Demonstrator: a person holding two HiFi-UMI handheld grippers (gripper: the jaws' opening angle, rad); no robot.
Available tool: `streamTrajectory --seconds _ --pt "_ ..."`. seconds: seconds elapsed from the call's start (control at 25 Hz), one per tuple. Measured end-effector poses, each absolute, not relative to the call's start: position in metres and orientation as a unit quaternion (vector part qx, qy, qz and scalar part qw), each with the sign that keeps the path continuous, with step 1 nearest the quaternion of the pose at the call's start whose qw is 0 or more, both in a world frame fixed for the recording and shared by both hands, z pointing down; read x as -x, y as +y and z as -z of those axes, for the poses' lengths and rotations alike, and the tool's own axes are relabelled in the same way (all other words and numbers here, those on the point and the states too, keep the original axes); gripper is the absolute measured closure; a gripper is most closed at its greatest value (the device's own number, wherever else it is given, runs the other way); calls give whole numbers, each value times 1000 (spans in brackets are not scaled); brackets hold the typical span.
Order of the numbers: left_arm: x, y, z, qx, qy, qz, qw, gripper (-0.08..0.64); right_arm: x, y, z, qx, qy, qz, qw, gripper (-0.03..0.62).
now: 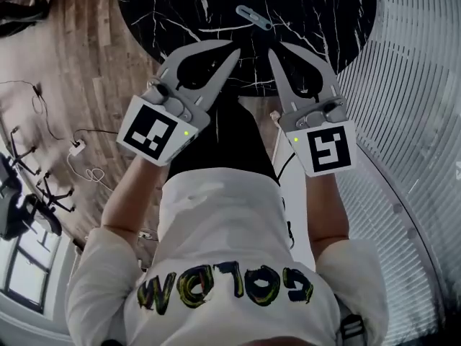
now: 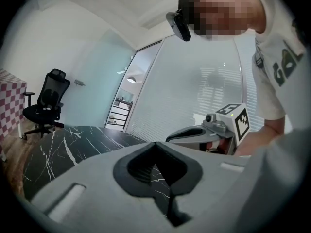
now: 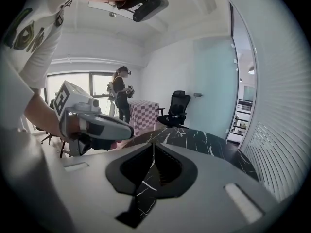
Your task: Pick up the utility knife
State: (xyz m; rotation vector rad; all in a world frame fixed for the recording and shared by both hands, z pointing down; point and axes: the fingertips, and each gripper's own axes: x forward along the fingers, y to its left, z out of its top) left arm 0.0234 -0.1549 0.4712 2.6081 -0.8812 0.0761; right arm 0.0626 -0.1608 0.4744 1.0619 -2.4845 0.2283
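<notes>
- Head view: the utility knife (image 1: 253, 18) lies flat and aslant on the round black table (image 1: 180, 6). It sits ahead of both tools, roughly between their lines, and neither touches it. I can't find it in either gripper view.
- The left gripper (image 1: 234, 49) has its tips together, with nothing between them.
- The right gripper (image 1: 272, 51) has its tips all but meeting, a sliver apart at most, and is also empty.
- I judge this to be the approach. The right tool looks nearer the knife's close end, so I'd use that one.
- I'd spread the jaws well before descending, turn them across the handle's narrow width, and aim for mid-body.
- The knife sits very low, so the tips must come almost down to the tabletop before closing.
- The knife is slim, long and grey-blue with rounded ends, and its casing looks smooth and hard. It could skid if nudged.
- The tabletop is glossy and dark with white marble-like veins.
- The jaws are pale grey moulded shells around a teardrop hollow, lined with dark ribbed pads (image 3: 165, 167).
</notes>
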Motion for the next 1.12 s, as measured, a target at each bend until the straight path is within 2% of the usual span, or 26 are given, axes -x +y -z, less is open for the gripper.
streamTrajectory --seconds 0.6,1.12 --pt "-40 -179 -555 -933 -302 -53 187 558 -76 -188 -584 -304 -890 -99 325 554" --pt "-49 -193 -621 -940 -278 -83 179 558 -77 -208 -666 -278 -872 -126 382 511"
